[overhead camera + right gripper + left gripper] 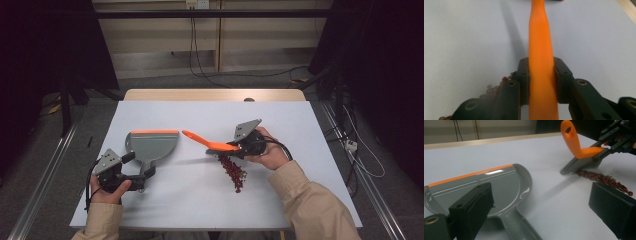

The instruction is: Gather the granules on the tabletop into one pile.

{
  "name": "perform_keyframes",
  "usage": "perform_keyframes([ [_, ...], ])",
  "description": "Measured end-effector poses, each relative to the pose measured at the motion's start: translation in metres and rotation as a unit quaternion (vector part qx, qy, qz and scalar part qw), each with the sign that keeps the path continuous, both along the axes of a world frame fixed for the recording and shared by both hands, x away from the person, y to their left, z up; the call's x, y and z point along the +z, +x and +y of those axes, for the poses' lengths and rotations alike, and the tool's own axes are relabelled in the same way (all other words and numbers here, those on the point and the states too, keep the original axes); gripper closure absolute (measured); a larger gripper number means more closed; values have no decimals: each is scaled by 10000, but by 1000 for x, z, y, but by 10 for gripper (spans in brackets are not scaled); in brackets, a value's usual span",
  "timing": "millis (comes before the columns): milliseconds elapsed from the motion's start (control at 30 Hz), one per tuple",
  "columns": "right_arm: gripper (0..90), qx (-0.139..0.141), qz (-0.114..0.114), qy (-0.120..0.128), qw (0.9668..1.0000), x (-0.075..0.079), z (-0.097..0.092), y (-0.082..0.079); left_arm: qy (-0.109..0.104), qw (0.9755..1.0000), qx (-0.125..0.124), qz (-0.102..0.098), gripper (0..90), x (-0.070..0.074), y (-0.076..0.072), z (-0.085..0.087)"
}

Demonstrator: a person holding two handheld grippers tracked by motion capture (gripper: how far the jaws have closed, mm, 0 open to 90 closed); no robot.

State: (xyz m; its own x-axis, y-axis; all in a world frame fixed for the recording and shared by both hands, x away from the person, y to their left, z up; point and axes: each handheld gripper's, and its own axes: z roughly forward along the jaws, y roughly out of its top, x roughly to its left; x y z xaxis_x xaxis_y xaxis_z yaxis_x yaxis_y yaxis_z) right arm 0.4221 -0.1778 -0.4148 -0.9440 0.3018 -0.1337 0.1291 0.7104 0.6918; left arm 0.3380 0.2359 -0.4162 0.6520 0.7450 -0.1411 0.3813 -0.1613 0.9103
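Right gripper (239, 148) clamped on the orange brush (210, 143) handle, bristles touching the table (200, 200) beside the red beads (233, 172); left gripper (142, 172) holds the dustpan (152, 145) handle at left, grip unclear.

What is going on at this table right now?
A person is sweeping up with a claw in each hand. The right claw is shut on the orange brush, whose bristles rest at the top end of a line of small red beads. The left claw is at the handle of the grey dustpan lying flat nearby. No beads are in the dustpan.
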Motion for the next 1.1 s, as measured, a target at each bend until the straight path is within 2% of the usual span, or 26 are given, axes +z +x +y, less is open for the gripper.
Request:
perform_keyframes([
  [400, 713, 225, 58, 47, 9997, 3, -1, -19, 35, 10000, -18, -15, 53, 1, 0, -2],
  [533, 714, 225, -12, 14, 9997, 3, 0, -23, 47, 10000, -32, -25, 53, 1, 0, -3],
  [667, 713, 191, 49, 163, 9997, 3, -1, -25, 59, 10000, -42, -35, 53, 1, 0, -3],
  [733, 713, 146, -8, 151, 9998, 3, -1, -25, 64, 10000, -44, -32, 53, 1, 0, -4],
  [767, 713, 157, 45, 179, 9997, 3, -1, -25, 70, 10000, -48, -31, 53, 1, 0, -4],
  [833, 714, 65, -31, 209, 9998, 3, -1, -25, 72, 10000, -58, -30, 53, 1, 0, -4],
  [967, 713, -62, 45, 508, 9987, 7, -6, -23, 75, 10000, -51, -36, 52, 1, 0, -4],
  [1100, 713, -217, 9, 676, 9975, 15, -11, -24, 72, 10000, -54, -34, 52, 1, 0, -4],
])
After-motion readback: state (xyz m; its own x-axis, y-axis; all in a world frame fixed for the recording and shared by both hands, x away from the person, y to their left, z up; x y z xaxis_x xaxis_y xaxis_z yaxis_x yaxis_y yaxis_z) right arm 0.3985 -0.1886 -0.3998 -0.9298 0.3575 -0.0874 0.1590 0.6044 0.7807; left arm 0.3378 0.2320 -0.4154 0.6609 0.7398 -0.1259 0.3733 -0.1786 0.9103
